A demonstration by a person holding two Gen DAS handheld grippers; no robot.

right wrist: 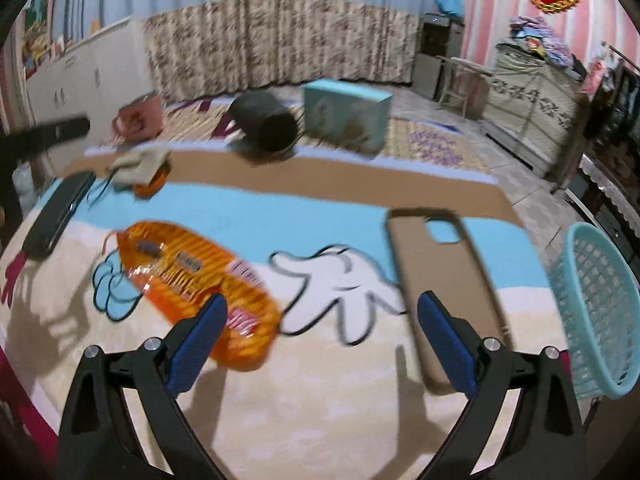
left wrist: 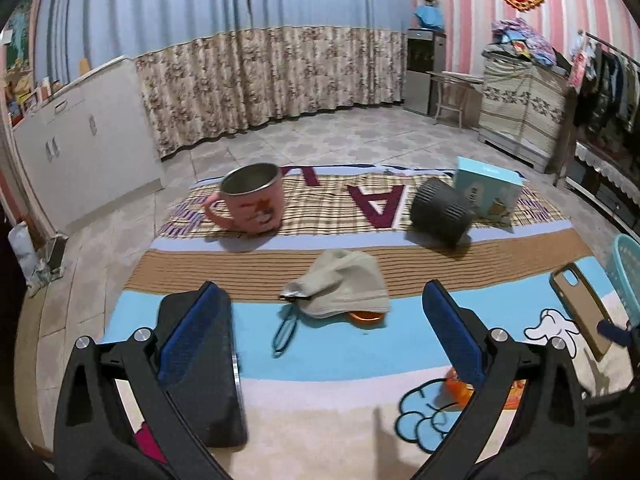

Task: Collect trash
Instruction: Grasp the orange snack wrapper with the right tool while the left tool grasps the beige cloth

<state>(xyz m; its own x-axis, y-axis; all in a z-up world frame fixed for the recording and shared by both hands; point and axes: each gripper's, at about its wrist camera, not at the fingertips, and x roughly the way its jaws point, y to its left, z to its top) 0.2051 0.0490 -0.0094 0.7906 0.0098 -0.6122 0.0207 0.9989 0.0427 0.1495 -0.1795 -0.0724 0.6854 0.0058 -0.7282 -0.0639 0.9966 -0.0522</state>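
Both grippers, right gripper (right wrist: 320, 332) and left gripper (left wrist: 326, 328), hold jaws wide open and empty; the orange wrapper (right wrist: 200, 280) lies flat on the blanket (right wrist: 320, 420) beside the right gripper's left finger, so shift left, pinch an edge, then carry it to the teal basket (right wrist: 596, 312).

home | curtains (left wrist: 260, 76) | clothes rack (left wrist: 608, 80) | cartoon blanket (left wrist: 360, 360) | water dispenser (left wrist: 424, 68)

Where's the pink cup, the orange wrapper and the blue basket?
pink cup (left wrist: 253, 200), left wrist view, on its side wall below the rim.
orange wrapper (right wrist: 192, 272), right wrist view, on the middle of the crinkly plastic.
blue basket (right wrist: 596, 300), right wrist view, on its lattice wall.
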